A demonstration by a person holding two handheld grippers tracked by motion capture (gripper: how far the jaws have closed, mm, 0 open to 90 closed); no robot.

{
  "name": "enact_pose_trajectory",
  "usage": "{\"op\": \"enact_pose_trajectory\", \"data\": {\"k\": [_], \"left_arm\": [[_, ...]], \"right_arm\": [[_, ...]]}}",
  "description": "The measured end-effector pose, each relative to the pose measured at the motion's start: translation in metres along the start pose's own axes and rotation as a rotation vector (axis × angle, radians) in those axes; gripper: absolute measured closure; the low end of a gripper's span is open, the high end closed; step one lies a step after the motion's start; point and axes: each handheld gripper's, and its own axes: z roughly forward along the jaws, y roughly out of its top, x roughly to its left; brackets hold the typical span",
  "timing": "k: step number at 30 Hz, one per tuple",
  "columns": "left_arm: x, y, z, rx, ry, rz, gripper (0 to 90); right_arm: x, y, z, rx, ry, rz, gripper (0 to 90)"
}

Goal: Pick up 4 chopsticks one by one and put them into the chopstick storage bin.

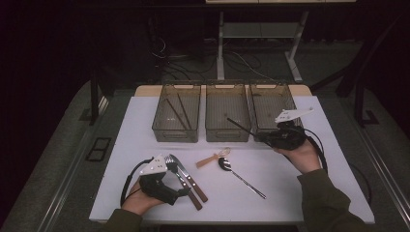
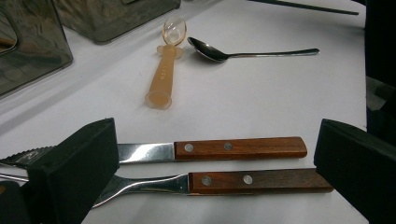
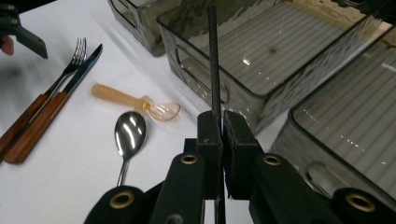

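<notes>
High view: your right gripper (image 1: 265, 137) sat at the near edge of the bins, its jaws clamped on a dark chopstick (image 1: 240, 125) that pointed up and left across the front of the middle bin (image 1: 227, 134). Two more dark sticks (image 1: 177, 113) lay in the left bin (image 1: 176, 134); the right bin (image 1: 270, 104) stood just behind your right hand (image 1: 303, 155). Your left gripper (image 1: 180, 189) rested low on the white surface (image 1: 290, 193), at the handles of the fork (image 1: 175, 170) and knife (image 1: 192, 178). An orange plastic spoon (image 1: 212, 158) and a metal spoon (image 1: 238, 175) lay between your hands.

Left gripper view: the jaws stood wide apart, one on either side of the wooden-handled knife (image 2: 210, 150) and fork (image 2: 224, 182), which lay side by side on the surface. I could not tell whether either pad touched them. The orange plastic spoon (image 2: 164, 74) and the metal spoon (image 2: 243, 52) lay farther off, their bowls close together.

Right gripper view: the jaws were pressed together on the chopstick (image 3: 213, 60), which ran straight up from the pads over the near wall of the middle bin (image 3: 205, 88). To the left, on the surface, lay the metal spoon (image 3: 129, 135), the orange plastic spoon (image 3: 135, 103), and the fork (image 3: 44, 98) and knife (image 3: 53, 105).
</notes>
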Motion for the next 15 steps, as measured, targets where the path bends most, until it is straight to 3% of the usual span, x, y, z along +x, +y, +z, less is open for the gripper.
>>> {"op": "enact_pose_trajectory", "data": {"k": [15], "left_arm": [[0.000, 0.000, 0.000, -0.002, -0.003, 0.002, 0.0]], "right_arm": [[0.001, 0.039, 0.021, -0.018, -0.018, 0.011, 86.1]]}}
